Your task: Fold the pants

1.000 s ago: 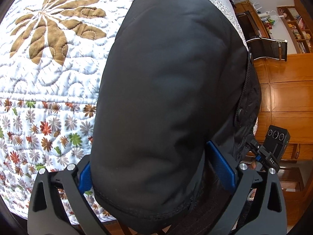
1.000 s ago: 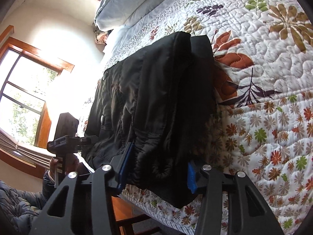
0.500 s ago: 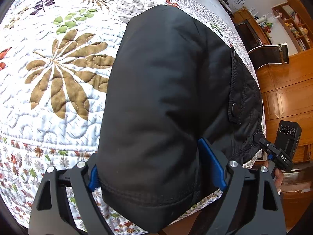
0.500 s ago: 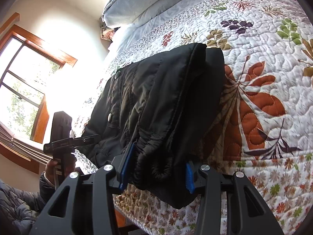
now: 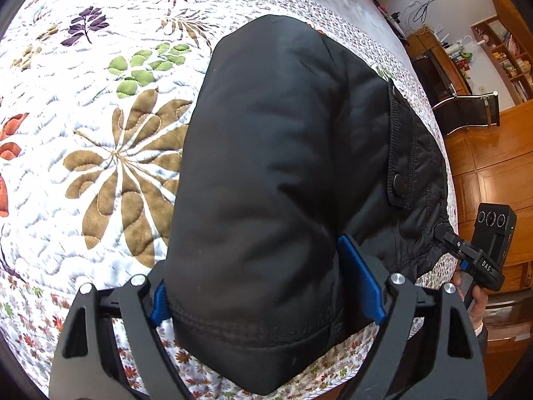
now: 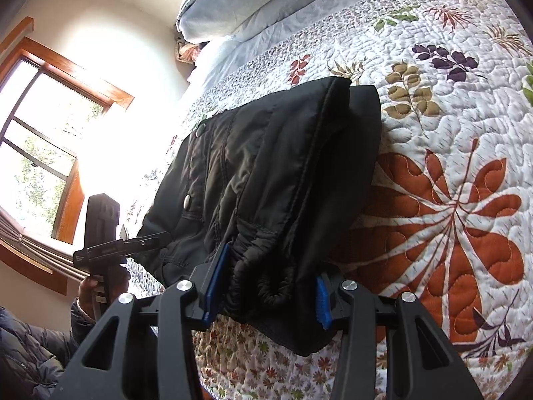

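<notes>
Where pants [image 5: 276, 180] lie: floral quilt [image 5: 100, 153], wood floor [image 5: 493, 153].

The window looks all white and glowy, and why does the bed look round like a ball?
Right wrist view: daylight through the window overexposes the wall beside it, so the black pants look dim and lose detail. Left wrist view: light is even, no glare; the fisheye lens bends the quilt into a dome and darkens the corners. Both views are sharp in the middle.

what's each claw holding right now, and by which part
Both hold the black pants: left claw clamps the hem end, right claw the bunched elastic waistband.
</notes>
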Demonstrator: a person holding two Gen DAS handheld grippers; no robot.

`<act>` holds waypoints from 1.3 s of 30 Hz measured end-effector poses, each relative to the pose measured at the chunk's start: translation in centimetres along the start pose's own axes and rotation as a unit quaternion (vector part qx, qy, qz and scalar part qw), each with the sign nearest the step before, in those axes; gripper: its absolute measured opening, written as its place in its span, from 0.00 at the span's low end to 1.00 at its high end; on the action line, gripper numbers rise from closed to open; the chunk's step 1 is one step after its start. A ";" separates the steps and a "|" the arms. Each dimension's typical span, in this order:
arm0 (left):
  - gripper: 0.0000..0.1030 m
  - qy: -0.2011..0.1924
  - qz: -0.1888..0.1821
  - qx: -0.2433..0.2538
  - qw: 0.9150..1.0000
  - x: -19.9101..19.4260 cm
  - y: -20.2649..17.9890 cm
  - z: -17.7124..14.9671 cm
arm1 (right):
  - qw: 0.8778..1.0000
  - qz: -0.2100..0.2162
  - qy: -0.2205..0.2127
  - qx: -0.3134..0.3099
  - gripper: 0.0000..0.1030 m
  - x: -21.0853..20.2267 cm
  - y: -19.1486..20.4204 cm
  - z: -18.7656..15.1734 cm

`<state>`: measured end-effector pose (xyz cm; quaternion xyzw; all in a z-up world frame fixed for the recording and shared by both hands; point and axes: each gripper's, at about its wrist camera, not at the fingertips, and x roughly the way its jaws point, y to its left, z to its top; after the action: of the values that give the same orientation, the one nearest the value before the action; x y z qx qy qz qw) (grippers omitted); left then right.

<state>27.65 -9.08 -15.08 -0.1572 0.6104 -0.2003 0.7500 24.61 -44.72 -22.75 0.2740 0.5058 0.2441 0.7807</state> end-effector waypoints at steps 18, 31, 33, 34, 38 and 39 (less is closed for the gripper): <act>0.84 -0.028 0.028 -0.010 0.999 -0.5 4.0 6.2 | 1.000 0.016 0.010 -0.018 0.44 6.0 1.0 6.7; 0.84 -0.039 0.038 -0.022 0.998 -0.6 5.1 8.2 | 0.999 0.022 0.015 -0.022 0.44 7.7 1.0 8.3; 0.84 -0.039 0.038 -0.022 0.998 -0.4 5.0 8.7 | 0.999 0.023 0.014 -0.021 0.44 7.7 0.8 8.3; 0.84 -0.040 0.040 -0.022 0.998 -0.4 5.0 8.9 | 0.999 0.024 0.013 -0.020 0.44 7.8 0.8 8.3; 0.84 -0.043 0.046 -0.020 0.998 -0.4 5.0 9.7 | 0.999 0.028 0.010 -0.017 0.45 7.8 0.5 8.1; 0.85 -0.044 0.048 -0.019 0.998 -0.4 5.0 9.9 | 0.999 0.029 0.009 -0.016 0.45 7.8 0.5 8.0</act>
<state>37.78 -4.64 -15.09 -0.1507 0.5875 -0.1452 0.7817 34.86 -40.74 -24.81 0.2738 0.5003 0.2775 0.7731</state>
